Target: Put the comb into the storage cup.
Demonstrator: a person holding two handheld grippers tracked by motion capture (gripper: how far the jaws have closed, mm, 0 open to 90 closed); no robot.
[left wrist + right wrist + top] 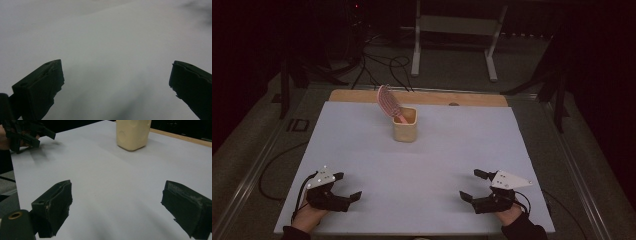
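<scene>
A pink hairbrush (pixel 389 103) stands head-up in a cream square cup (pixel 405 125) at the far middle of the white table (pixel 422 160). The cup (pixel 132 133) also appears at the top of the right gripper view, far ahead of the jaws. My left gripper (pixel 348 186) rests open near the front left edge, with nothing between its jaws (pixel 116 82). At the front right my right gripper (pixel 472 185) is open and empty too (pixel 116 202). The left gripper (pixel 35 135) is also seen at the upper left of the right gripper view.
A wooden strip (pixel 422 97) runs along the table's far edge. Beyond it, cables (pixel 382 67) lie on the dark floor by a white metal stand (pixel 457 30). Dark stand legs are at both sides.
</scene>
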